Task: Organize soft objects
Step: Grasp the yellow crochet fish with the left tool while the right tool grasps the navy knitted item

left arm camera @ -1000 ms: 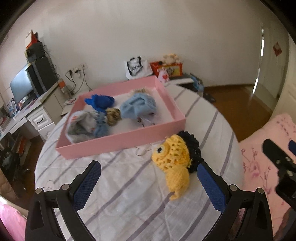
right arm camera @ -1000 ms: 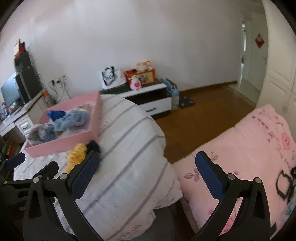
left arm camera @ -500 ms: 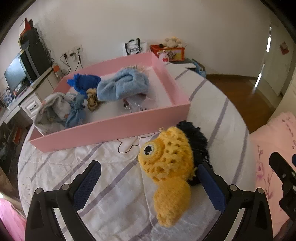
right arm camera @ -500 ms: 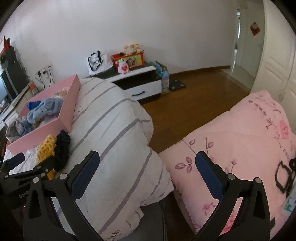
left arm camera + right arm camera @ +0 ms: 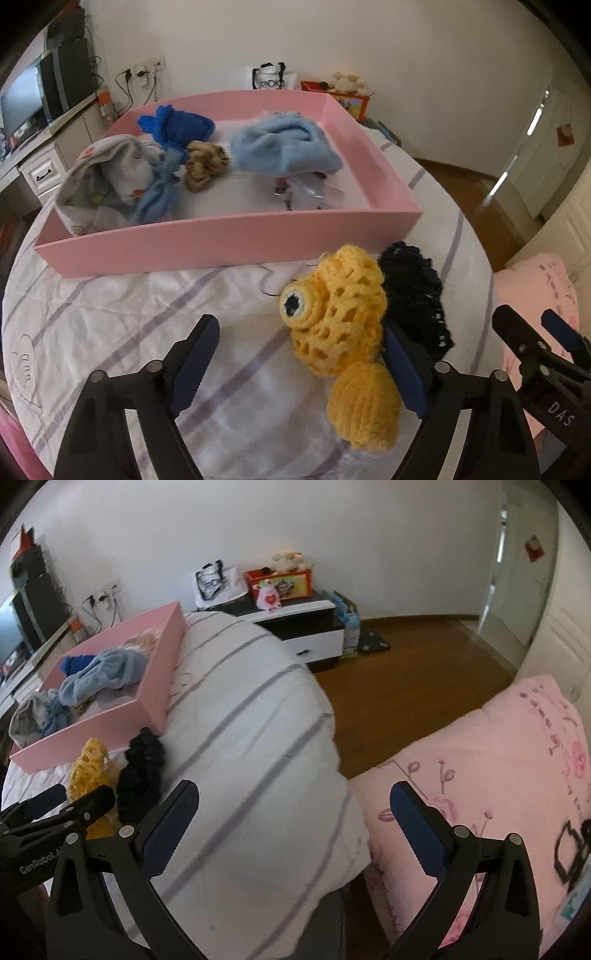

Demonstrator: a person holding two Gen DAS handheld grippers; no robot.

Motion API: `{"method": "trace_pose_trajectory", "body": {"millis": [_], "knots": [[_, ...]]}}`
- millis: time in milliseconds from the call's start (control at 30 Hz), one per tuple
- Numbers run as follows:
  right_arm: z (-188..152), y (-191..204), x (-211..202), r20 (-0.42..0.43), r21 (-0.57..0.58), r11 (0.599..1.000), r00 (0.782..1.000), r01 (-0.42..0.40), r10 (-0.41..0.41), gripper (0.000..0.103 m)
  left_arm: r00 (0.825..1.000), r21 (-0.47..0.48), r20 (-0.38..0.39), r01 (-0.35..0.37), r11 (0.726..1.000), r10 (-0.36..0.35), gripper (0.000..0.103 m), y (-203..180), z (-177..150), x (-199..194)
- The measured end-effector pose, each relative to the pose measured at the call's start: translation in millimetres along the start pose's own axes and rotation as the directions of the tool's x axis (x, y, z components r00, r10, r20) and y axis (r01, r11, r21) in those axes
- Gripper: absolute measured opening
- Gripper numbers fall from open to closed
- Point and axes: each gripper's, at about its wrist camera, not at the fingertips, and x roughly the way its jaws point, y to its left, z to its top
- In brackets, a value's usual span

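Before the pink tray (image 5: 229, 240), yellow toy (image 5: 340, 325) between open left gripper (image 5: 299, 365).

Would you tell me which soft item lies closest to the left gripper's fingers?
The yellow crochet toy, lying outside the pink tray between the open left gripper fingers; the black one sits behind.

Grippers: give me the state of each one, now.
Left gripper: open, around the yellow crochet toy, not clamped.
Right gripper: open, holding nothing.
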Motion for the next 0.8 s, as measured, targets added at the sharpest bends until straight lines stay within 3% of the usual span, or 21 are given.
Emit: {"method": "trace_pose_trajectory", "body": {"millis": [167,300,500,633,733,800], "knots": [[2.2,30.6,7.8,-0.016,-0.071,0.997,1.000,-0.023,0.022,0.103,1.000,-0.007,0.015,-0.021,1.000,0.021,0.084,20.1,-3.8,-2.2],[3.9,55.5,15.4,-0.036,-0.124,0.992,0.999,-0.038,0.034,0.103,0.994,-0.022,0.056,-0.091,0.996,0.092,0.084,35.3,-8.2,-6.6],[6.9,84.1,29.9,-0.060,-0.172,0.983,0.996,-0.070,0.061,0.103,0.998,-0.060,0.035,-0.043,0.997,0.045,0.083,60.5,-14.1,-3.5],[7.6,86.8,43.2,-0.090,-0.165,0.984,0.994,-0.073,0.059,0.103,0.999,-0.036,0.038,-0.019,0.999,0.020,0.082,61.8,-16.8,-3.3],[6.5,91.9,51.8,-0.096,-0.176,0.982,0.994,-0.070,0.054,0.103,0.999,-0.020,0.052,-0.012,1.000,0.013,0.071,57.5,-20.2,-5.8],[4.7,95.0,52.2,-0.079,-0.200,0.978,0.996,-0.057,0.042,0.101,0.999,-0.023,0.050,0.023,0.999,-0.022,0.052,53.3,-21.1,-6.3]]}}
